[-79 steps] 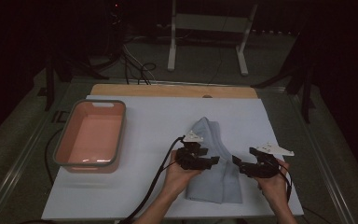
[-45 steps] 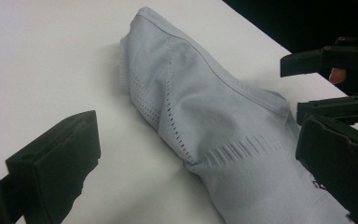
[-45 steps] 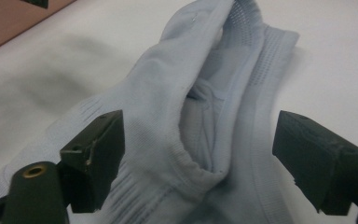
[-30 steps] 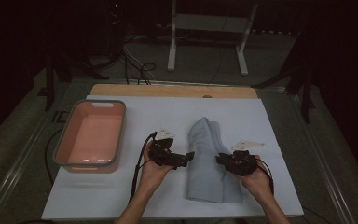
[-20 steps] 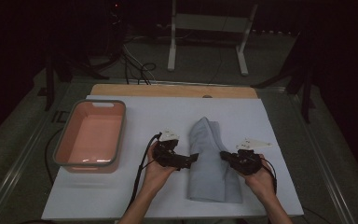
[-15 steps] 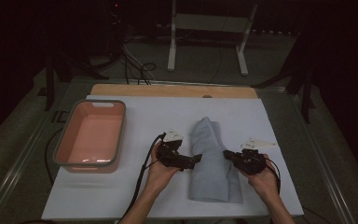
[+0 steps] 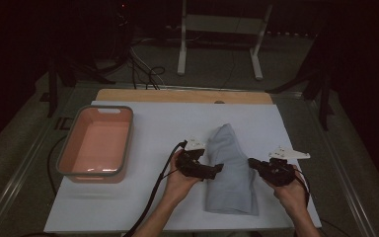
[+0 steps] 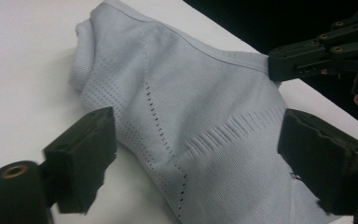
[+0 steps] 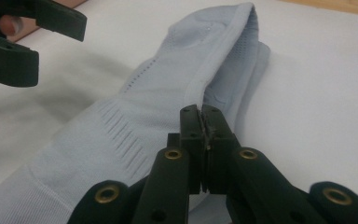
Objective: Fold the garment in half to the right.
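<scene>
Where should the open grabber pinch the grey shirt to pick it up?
Probably at the near long edge of the folded grey shirt, coming in from the side with one jaw sliding under it. The left gripper, whose jaws have just been closing, already straddles that edge, and the layers there are thin enough to pinch together.

a salmon-pink tub [image 7: 96, 143] with a grey rim sits at the left of the frame on a white sheet [image 7: 168, 128]. a wooden board edge [image 7: 177, 96] runs along the sheet's far side. a white metal stand [image 7: 219, 37] stands at upper centre, and dark cables [image 7: 145, 69] lie on the floor at upper left.
</scene>
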A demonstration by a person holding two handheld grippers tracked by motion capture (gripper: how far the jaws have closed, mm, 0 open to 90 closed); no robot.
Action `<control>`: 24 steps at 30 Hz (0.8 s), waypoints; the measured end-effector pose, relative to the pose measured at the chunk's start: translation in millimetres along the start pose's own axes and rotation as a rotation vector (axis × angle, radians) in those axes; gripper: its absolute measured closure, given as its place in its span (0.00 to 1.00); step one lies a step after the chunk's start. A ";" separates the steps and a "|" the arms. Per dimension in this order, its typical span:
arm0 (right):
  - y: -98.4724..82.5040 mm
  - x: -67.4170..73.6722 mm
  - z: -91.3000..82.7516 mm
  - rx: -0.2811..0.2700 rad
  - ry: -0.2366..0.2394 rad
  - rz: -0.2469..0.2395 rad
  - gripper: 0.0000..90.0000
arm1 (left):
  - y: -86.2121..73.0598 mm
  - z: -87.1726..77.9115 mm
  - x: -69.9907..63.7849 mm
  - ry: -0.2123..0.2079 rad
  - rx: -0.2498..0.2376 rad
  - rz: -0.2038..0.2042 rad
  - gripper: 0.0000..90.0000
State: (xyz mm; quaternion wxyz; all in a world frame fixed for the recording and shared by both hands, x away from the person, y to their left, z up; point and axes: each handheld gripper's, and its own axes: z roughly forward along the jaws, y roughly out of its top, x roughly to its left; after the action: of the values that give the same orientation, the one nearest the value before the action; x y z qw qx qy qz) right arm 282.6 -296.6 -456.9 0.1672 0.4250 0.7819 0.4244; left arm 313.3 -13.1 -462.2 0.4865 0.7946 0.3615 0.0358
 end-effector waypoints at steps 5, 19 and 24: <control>0.6 -3.6 -7.3 -0.012 0.000 0.026 0.99 | 2.2 6.1 -5.8 0.000 0.017 0.020 0.22; -11.3 -11.9 -0.5 0.061 -0.048 0.030 0.99 | -3.6 36.7 -22.6 -0.069 0.110 0.099 0.66; -7.7 -10.4 -4.7 0.040 -0.063 0.028 0.99 | -6.6 47.4 -28.7 -0.056 0.150 0.135 0.73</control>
State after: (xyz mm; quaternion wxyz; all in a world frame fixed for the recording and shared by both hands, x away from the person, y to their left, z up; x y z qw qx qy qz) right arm 281.8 -309.6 -461.4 0.1773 0.4522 0.7785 0.3975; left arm 308.0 -64.3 -483.9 0.4323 0.8519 0.2950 0.0189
